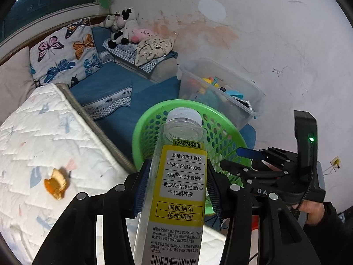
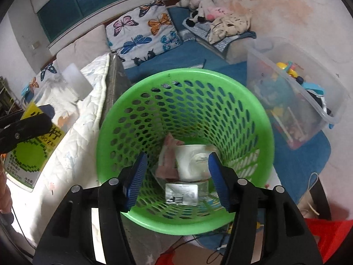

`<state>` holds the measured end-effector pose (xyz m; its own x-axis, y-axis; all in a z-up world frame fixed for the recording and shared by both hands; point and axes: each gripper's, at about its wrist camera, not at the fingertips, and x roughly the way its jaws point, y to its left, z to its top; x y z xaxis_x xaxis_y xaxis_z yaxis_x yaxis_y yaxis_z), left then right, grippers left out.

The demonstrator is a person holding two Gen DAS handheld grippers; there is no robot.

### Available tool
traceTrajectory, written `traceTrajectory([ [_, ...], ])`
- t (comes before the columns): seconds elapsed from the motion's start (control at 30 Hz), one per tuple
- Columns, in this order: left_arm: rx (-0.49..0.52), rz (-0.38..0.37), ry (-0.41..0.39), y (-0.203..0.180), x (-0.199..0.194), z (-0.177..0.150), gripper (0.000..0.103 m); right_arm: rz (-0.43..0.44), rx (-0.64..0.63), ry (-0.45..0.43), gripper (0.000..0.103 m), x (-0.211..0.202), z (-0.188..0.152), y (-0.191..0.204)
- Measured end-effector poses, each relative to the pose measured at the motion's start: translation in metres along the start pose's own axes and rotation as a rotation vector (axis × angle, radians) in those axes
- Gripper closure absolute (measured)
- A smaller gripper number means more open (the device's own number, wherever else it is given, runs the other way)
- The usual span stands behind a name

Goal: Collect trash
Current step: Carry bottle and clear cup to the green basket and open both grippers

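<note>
My left gripper point(image 1: 177, 185) is shut on an empty clear juice bottle point(image 1: 181, 176) with a yellow label and white cap, held pointing toward the green perforated basket point(image 1: 152, 123). The bottle also shows at the left of the right wrist view point(image 2: 33, 141), held in the left gripper. My right gripper point(image 2: 177, 176) is open and empty, right above the green basket point(image 2: 262, 119). Inside the basket lie a white cup point(image 2: 189, 161), a pink wrapper point(image 2: 168, 163) and a small carton point(image 2: 182, 193). An orange peel scrap point(image 1: 55, 184) lies on the white mattress point(image 1: 33, 145).
A clear plastic bin of toys point(image 1: 220, 88) stands behind the basket by the wall. Blue bedding point(image 1: 114, 84), a butterfly pillow point(image 1: 64, 53) and plush toys point(image 1: 123, 26) are further back. A red bag point(image 2: 326, 234) sits at the lower right.
</note>
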<state>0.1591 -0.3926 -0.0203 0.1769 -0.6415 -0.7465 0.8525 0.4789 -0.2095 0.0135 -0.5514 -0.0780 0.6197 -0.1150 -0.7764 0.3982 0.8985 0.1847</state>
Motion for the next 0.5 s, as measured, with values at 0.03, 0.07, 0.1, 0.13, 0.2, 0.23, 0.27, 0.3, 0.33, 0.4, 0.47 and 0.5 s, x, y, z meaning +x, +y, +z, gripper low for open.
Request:
traceTrajectory([
  [0.03, 0.0, -0.001, 0.004, -0.002, 0.004, 0.001, 0.056, 0.0, 0.001, -0.004, 0.044, -0.003, -0.002, -0.002],
  [0.07, 0.001, -0.003, 0.008, -0.004, 0.007, 0.002, 0.056, 0.0, 0.001, -0.007, 0.042, -0.004, -0.002, -0.003],
  [0.1, 0.002, -0.002, 0.01, -0.005, 0.01, 0.003, 0.056, -0.002, 0.0, -0.014, 0.041, -0.007, -0.004, -0.005],
  [0.13, 0.003, 0.0, 0.016, -0.008, 0.014, 0.004, 0.056, -0.006, -0.002, -0.018, 0.041, -0.009, -0.006, -0.004],
  [0.2, 0.001, -0.002, 0.025, -0.011, 0.022, 0.005, 0.056, -0.013, -0.008, -0.026, 0.04, -0.013, -0.007, -0.004],
  [0.23, 0.0, -0.002, 0.033, -0.013, 0.027, 0.006, 0.056, -0.015, -0.012, -0.032, 0.04, -0.015, -0.009, -0.004],
  [0.27, 0.001, -0.003, 0.039, -0.015, 0.03, 0.006, 0.056, -0.016, -0.015, -0.036, 0.04, -0.017, -0.01, -0.005],
  [0.3, 0.003, -0.003, 0.046, -0.016, 0.034, 0.005, 0.056, -0.018, -0.017, -0.042, 0.039, -0.019, -0.012, -0.006],
  [0.33, 0.005, -0.002, 0.053, -0.018, 0.038, 0.005, 0.056, -0.018, -0.017, -0.045, 0.039, -0.021, -0.012, -0.006],
  [0.4, 0.011, 0.0, 0.066, -0.021, 0.045, 0.004, 0.056, -0.013, -0.014, -0.051, 0.039, -0.023, -0.014, -0.008],
  [0.47, 0.011, 0.002, 0.078, -0.023, 0.051, 0.004, 0.056, -0.011, -0.01, -0.054, 0.039, -0.026, -0.014, -0.009],
  [0.5, 0.009, 0.002, 0.083, -0.023, 0.054, 0.003, 0.056, -0.01, -0.007, -0.056, 0.039, -0.027, -0.015, -0.01],
])
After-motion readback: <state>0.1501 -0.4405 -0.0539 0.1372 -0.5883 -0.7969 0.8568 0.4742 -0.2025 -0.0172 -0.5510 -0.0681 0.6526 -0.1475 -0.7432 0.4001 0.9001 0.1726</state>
